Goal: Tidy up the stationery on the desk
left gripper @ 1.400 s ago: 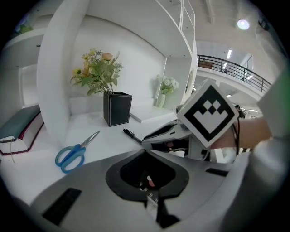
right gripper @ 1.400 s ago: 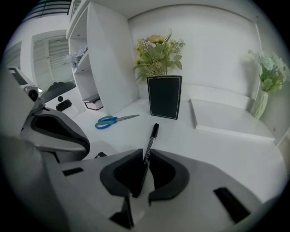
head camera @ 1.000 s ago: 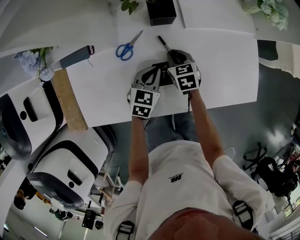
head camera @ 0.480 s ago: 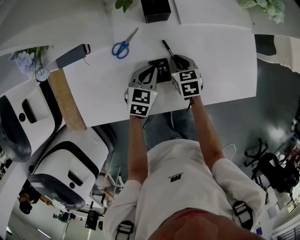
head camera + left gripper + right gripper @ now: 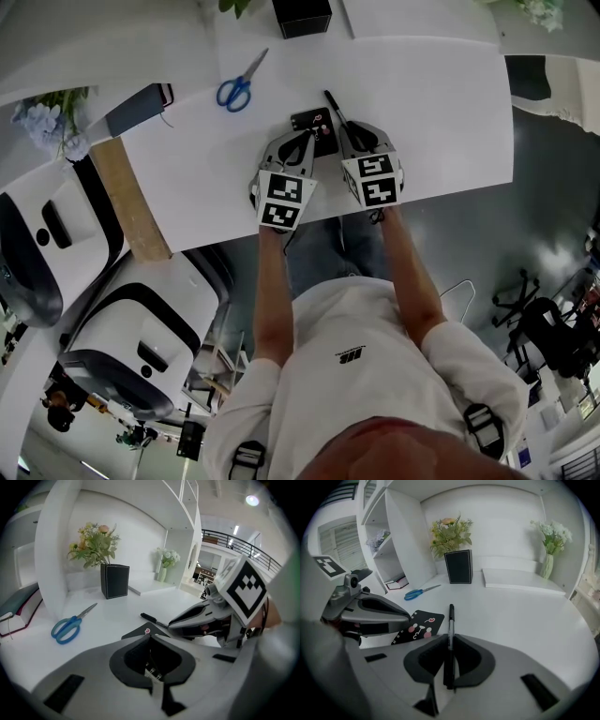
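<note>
- Where the head view looks down on the white desk [image 5: 441,103], both grippers sit side by side at centre frame, close to the desk's near edge. The left gripper [image 5: 302,141] points at a black patterned card [image 5: 312,120]. The right gripper [image 5: 350,136] carries a black pen [image 5: 333,105], which juts up-frame past its tips beside the card's right edge. Blue-handled scissors [image 5: 236,86] lie loose at upper left, well apart from both grippers. A black box [image 5: 302,14] stands at the top edge.
- Left gripper view: the jaws are pressed together with nothing between them. The card lies flat just beyond the tips at centre frame. Whether the tips touch it cannot be told.
- Right gripper view: the jaws pinch the pen on its barrel. The pen runs in line with the jaws, its far end pointing to upper centre. The card lies at left of centre, under the left gripper's tips.
- Handling, as a judgement: the pen looks light, stiff and smooth-barrelled, so it may swivel or slide if the pinch slackens. The hold along the barrel seems sound.
- The card looks thin, light and flat to the surface, and is best taken at an edge.
- The scissors look rigid and handle-heavy, and are best taken near the pivot.
</note>
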`<state>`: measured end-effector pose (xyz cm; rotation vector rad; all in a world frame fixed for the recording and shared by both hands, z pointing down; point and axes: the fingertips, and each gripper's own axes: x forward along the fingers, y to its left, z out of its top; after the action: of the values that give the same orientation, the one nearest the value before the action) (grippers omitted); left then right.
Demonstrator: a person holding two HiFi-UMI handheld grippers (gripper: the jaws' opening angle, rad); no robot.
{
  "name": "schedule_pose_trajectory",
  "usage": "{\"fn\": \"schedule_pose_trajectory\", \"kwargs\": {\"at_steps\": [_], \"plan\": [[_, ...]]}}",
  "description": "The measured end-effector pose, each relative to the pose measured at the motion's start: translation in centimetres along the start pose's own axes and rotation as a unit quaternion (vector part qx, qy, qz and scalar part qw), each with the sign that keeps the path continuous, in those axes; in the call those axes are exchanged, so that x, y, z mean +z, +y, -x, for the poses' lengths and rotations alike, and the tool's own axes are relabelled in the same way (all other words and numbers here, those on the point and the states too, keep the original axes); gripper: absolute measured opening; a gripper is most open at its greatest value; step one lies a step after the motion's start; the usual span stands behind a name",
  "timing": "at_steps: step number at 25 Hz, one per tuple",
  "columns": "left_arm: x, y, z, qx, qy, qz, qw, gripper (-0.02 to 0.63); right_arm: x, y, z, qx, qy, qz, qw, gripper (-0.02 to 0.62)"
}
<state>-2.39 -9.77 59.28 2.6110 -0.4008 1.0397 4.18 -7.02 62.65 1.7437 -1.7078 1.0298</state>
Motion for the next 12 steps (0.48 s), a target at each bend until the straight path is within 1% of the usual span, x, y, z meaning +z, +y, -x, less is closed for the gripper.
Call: {"fn": "schedule_pose_trajectory", "kwargs": {"at_steps": [8, 12], "plan": [[-1.4, -0.3, -0.7, -0.009, 0.025, -0.001, 0.9996, 0.0, -0.6, 2.0, 0.8, 0.036, -0.018, -0.051, 0.998, 0.034], [-1.3, -0.3, -0.6, -0.011, 0.022, -0.003, 0.9997, 0.0, -0.6, 2.6, 0.9, 0.048, -0.021, -0.056, 0.997, 0.038]]}}
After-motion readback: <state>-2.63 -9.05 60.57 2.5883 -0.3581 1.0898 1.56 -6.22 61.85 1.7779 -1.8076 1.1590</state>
